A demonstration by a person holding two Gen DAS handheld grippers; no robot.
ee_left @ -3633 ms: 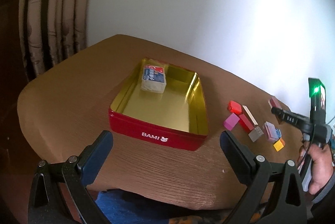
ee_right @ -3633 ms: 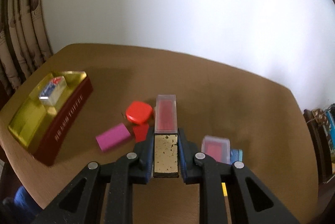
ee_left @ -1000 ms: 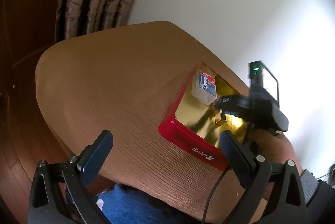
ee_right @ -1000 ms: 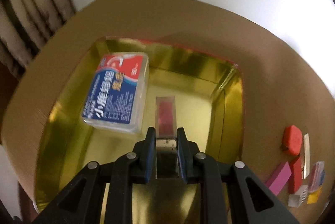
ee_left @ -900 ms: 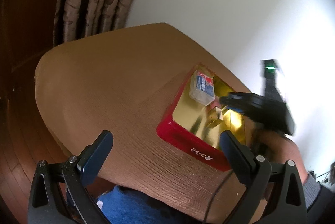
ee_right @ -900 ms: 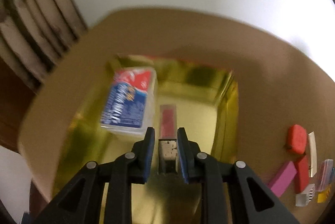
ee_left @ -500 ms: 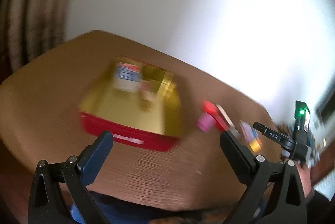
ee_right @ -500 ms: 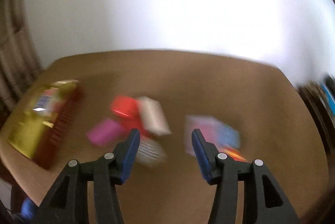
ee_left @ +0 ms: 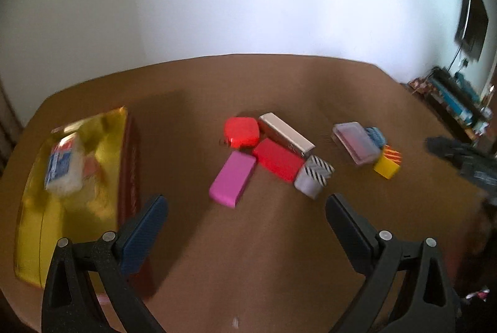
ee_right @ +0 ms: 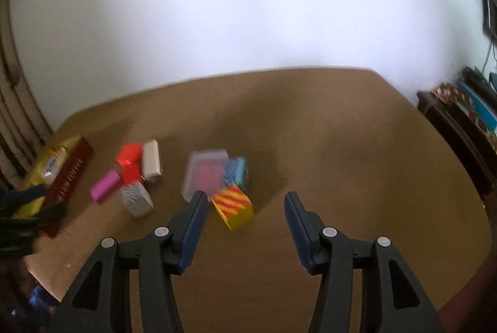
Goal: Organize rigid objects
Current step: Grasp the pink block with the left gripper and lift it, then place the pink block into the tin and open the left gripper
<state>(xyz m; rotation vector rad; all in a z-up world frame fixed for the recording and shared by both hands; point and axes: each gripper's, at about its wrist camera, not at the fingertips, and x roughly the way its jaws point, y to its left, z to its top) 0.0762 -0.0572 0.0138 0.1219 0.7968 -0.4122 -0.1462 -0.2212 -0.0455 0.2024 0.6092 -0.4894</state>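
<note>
A red tin with a gold inside [ee_left: 71, 177] sits at the left and holds a white box with a blue label [ee_left: 63, 166] and a small pink case beside it. Loose on the brown table lie a pink block [ee_left: 233, 179], a red block [ee_left: 278, 159], a rounded red piece [ee_left: 242, 132], a beige bar [ee_left: 285, 135], a striped grey block [ee_left: 313, 176], a clear pink case [ee_left: 355, 143] and a yellow striped cube [ee_right: 233, 205]. My left gripper [ee_left: 245, 230] is open and empty, short of the blocks. My right gripper [ee_right: 245, 224] is open and empty, its jaws just in front of the yellow cube.
A small blue block [ee_right: 237, 171] lies against the clear case. The table's far edge meets a white wall. A dark low shelf with clutter [ee_right: 459, 115] stands off the right side. Curtains [ee_right: 12, 103] hang at the far left.
My right gripper let go of the small pink case in the tin, opened and swung back right to the loose blocks. My left gripper view turned from the tin toward the blocks.
</note>
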